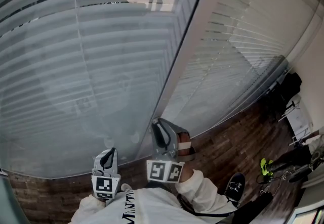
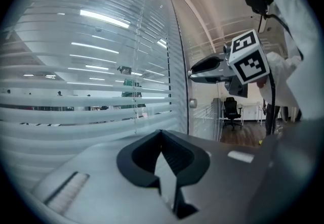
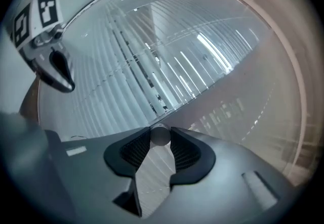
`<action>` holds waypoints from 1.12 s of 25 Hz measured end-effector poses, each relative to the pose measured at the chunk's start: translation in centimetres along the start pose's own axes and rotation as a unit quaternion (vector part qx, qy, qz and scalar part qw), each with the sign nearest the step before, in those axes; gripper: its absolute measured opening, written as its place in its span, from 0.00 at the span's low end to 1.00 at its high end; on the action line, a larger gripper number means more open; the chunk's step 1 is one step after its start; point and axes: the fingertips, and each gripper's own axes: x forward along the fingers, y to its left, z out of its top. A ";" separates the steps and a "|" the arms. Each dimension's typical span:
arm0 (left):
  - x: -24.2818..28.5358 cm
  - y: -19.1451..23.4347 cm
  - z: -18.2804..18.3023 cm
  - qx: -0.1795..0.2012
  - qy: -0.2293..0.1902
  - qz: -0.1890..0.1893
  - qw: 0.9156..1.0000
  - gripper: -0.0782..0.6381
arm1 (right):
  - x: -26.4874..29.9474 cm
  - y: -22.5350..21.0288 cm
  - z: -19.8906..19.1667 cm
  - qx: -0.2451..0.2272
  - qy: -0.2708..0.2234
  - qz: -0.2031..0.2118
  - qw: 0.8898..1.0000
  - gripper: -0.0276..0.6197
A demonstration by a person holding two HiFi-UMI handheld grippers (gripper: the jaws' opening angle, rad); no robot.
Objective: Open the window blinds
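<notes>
White slatted blinds (image 1: pixel 76 66) hang behind a glass wall, split by a dark upright frame (image 1: pixel 182 46). My right gripper (image 1: pixel 158 126) reaches level to that frame. In the right gripper view its jaws (image 3: pixel 160 134) are shut on a small round grey knob (image 3: pixel 160 137), whose end shows between the tips. My left gripper (image 1: pixel 109 154) hangs lower and to the left, close to the glass. Its jaws (image 2: pixel 162 133) are shut with nothing between them. Each gripper shows in the other's view: the right gripper (image 2: pixel 195 72) and the left gripper (image 3: pixel 63 74).
A second blind (image 1: pixel 238 41) covers the pane to the right. The wooden floor (image 1: pixel 238 142) carries dark bags (image 1: pixel 283 91) and a yellow-green item (image 1: pixel 266 167) at the far right. My shoe (image 1: pixel 234 187) stands near them. An office chair (image 2: pixel 232 112) shows beyond the glass.
</notes>
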 end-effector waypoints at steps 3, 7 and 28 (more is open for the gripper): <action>0.2 -0.1 -0.1 0.002 0.001 -0.002 1.000 0.11 | 0.0 -0.3 0.1 0.100 -0.007 0.010 0.995 0.24; 0.2 -0.1 -0.2 -0.001 0.001 -0.003 1.000 0.11 | 0.2 -0.9 0.0 0.260 -0.023 0.041 0.965 0.24; -0.4 -0.4 0.2 0.001 0.004 -0.002 1.000 0.11 | 0.4 -1.3 -2.3 0.893 -0.079 0.169 0.410 0.24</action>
